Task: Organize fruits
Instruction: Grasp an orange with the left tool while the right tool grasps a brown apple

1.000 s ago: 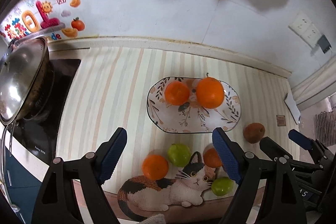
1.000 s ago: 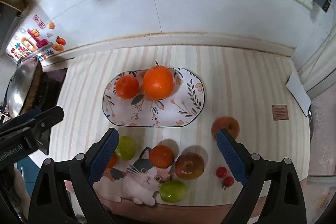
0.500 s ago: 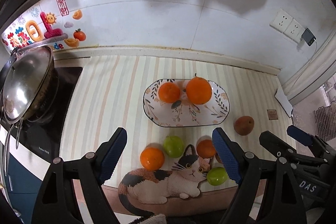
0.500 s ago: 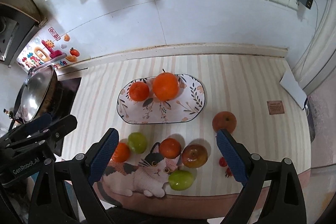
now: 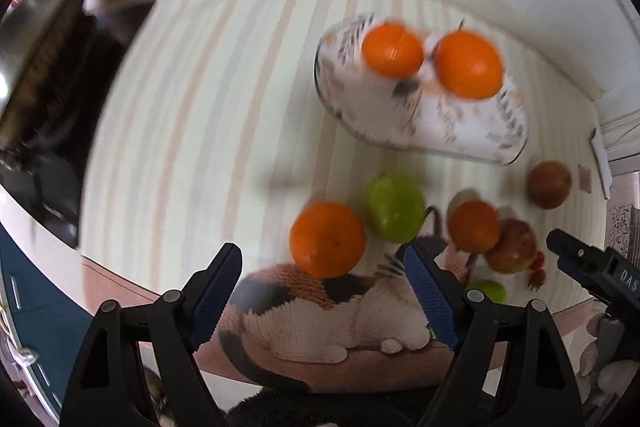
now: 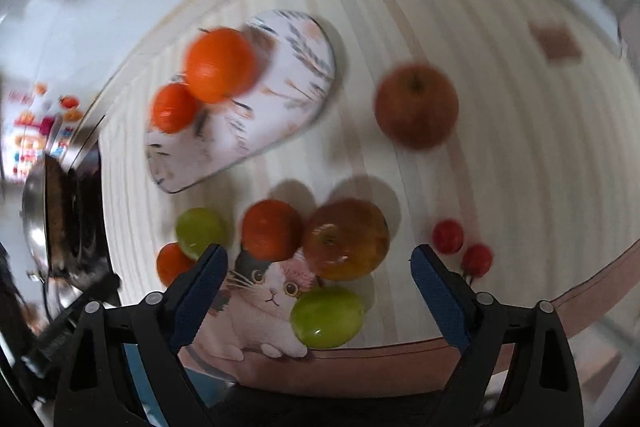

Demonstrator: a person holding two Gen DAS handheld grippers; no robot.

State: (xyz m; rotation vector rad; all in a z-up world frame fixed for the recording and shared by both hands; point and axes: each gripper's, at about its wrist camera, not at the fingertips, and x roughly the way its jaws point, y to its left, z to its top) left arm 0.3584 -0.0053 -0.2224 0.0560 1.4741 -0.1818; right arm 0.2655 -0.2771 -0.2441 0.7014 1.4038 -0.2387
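Both tongs hover over loose fruit on the striped desk (image 5: 192, 115), nothing gripped: left tongs (image 5: 322, 289) spread by the near round orange (image 5: 327, 239), right tongs (image 6: 318, 291) closing, empty, over the mottled red-green apple (image 6: 347, 238). Next, I judge, each must pinch its fruit and carry it to the far oval floral plate (image 5: 460, 131).

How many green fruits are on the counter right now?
2. One green fruit lies left of the loose pile, beside an orange near the cat picture's edge. The other green fruit lies nearest the counter's front edge, just below the reddish apple. None appears hidden.
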